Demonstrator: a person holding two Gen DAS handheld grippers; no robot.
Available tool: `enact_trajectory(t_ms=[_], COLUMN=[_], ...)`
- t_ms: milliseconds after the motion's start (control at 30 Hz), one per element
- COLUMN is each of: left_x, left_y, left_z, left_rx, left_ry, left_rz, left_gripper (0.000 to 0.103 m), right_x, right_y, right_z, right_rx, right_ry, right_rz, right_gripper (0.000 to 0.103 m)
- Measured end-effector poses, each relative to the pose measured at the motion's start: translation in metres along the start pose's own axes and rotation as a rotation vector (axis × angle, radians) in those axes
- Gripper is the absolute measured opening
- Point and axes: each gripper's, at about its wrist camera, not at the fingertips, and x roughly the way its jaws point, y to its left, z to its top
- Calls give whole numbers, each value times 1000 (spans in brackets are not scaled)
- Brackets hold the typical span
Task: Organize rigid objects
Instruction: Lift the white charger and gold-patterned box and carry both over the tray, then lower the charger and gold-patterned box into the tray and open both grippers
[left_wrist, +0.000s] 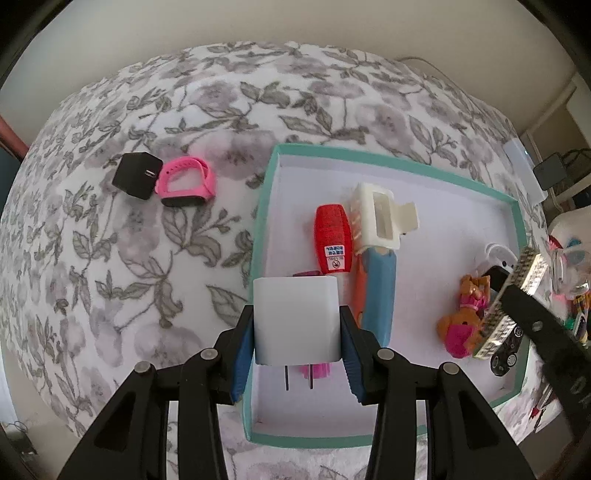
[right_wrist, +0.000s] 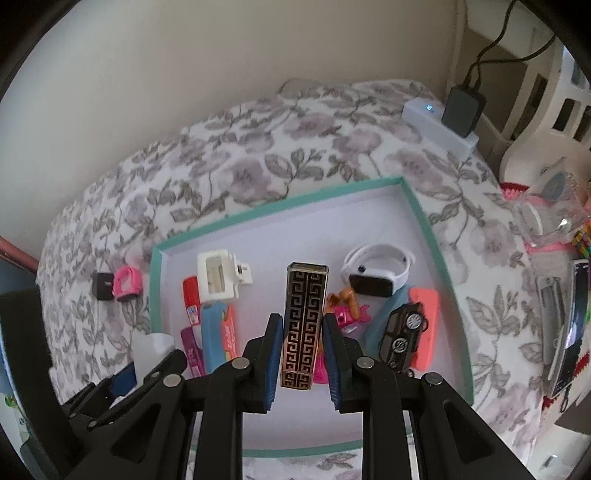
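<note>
Your white charger (left_wrist: 296, 319), clamped in the left gripper (left_wrist: 295, 354), hides the tip of the red tube (left_wrist: 330, 242) and most of a magenta item beneath it near the tray's (left_wrist: 515, 236) left wall. The red tube's label print is too small to read. In the left wrist view, the right gripper's patterned case (left_wrist: 511, 302) covers the black watch face and part of the toy car (left_wrist: 506, 352). Clutter beyond the tray's right wall is blurred and cut off.

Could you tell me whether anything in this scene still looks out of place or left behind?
Yes: a black cube charger and a pink watch band lie together on the floral cloth, outside the teal-rimmed box where the other items are gathered. Nothing looks spilled or broken.
</note>
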Motion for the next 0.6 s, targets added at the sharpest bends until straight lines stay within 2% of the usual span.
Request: enact_trajectory(t_ms=[233, 600], left_x=[10, 22], left_y=[-1, -3], left_z=[-4, -8], left_rx=[4, -1], left_ry=[27, 63], left_rz=[17, 16], left_gripper=[45, 45], right_x=[17, 25], right_y=[3, 7], right_z=[-4, -4], right_rx=[-19, -40], right_ry=[52, 75], right_rz=[-20, -40], right_gripper=[23, 23])
